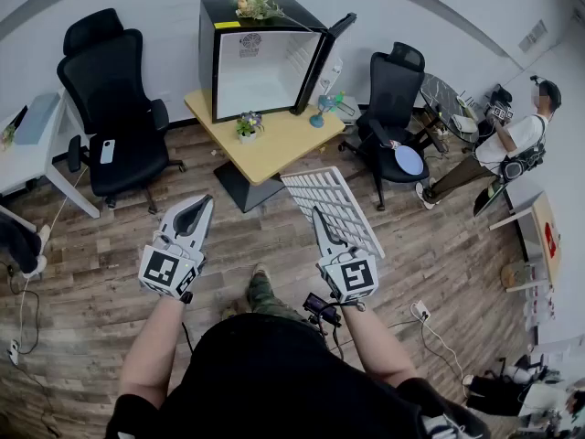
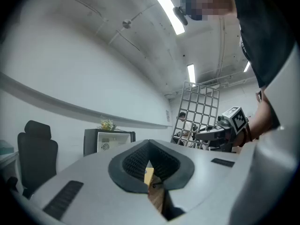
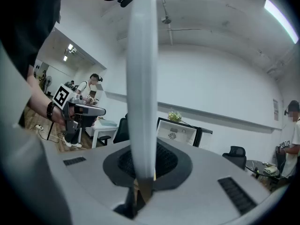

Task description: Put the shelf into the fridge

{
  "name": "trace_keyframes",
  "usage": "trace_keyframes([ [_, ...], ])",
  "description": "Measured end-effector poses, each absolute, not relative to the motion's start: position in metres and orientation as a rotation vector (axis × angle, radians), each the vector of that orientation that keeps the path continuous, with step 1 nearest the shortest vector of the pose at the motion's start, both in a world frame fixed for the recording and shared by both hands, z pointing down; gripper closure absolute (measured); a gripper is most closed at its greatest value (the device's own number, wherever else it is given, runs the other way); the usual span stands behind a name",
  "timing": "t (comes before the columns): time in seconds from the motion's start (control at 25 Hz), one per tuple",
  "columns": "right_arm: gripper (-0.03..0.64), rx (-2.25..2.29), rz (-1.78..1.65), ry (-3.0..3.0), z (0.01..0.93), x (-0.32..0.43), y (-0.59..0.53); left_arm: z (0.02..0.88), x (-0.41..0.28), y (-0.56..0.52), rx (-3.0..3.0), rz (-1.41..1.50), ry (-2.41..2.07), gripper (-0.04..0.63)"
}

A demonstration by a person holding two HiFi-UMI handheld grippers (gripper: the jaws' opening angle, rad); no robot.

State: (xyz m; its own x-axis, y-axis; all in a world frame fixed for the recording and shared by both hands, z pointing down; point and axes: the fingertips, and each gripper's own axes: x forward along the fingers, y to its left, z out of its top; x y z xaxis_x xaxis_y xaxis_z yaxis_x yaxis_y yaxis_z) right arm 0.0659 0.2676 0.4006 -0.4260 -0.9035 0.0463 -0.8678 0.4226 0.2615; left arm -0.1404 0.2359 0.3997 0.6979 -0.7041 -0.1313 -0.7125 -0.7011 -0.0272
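A white wire shelf [image 1: 331, 207] is held flat in the air by my right gripper [image 1: 322, 230], which is shut on its near edge. In the right gripper view the shelf [image 3: 142, 78] shows edge-on as a white upright band rising from between the jaws. The small black fridge [image 1: 259, 56] stands on a yellow table [image 1: 265, 137] ahead, its door [image 1: 322, 60] swung open to the right, the white inside bare. My left gripper [image 1: 192, 214] is shut with nothing in it, to the left of the shelf. From the left gripper view the shelf [image 2: 198, 111] and the fridge [image 2: 108, 140] both show.
Black office chairs stand at the left [image 1: 114, 108] and right [image 1: 393, 108] of the table. A small potted plant [image 1: 247, 126] and a blue lamp [image 1: 322, 108] sit on the table, flowers [image 1: 258, 0] on the fridge. A person [image 1: 512, 144] sits far right. White desk [image 1: 37, 144] at left.
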Motion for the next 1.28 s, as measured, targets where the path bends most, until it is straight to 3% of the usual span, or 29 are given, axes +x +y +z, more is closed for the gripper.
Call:
trace_keyframes([
  [0.72, 0.577, 1.570, -0.193, -2.564, 0.402, 0.065, 0.249, 0.406, -0.133, 0.227, -2.844, 0.179, 1.181, 0.577],
  [1.28, 0.577, 1.526, -0.181, -2.625, 0.408, 0.080, 0.150, 0.412, -0.115, 0.144, -2.830, 0.121, 1.219, 0.577],
])
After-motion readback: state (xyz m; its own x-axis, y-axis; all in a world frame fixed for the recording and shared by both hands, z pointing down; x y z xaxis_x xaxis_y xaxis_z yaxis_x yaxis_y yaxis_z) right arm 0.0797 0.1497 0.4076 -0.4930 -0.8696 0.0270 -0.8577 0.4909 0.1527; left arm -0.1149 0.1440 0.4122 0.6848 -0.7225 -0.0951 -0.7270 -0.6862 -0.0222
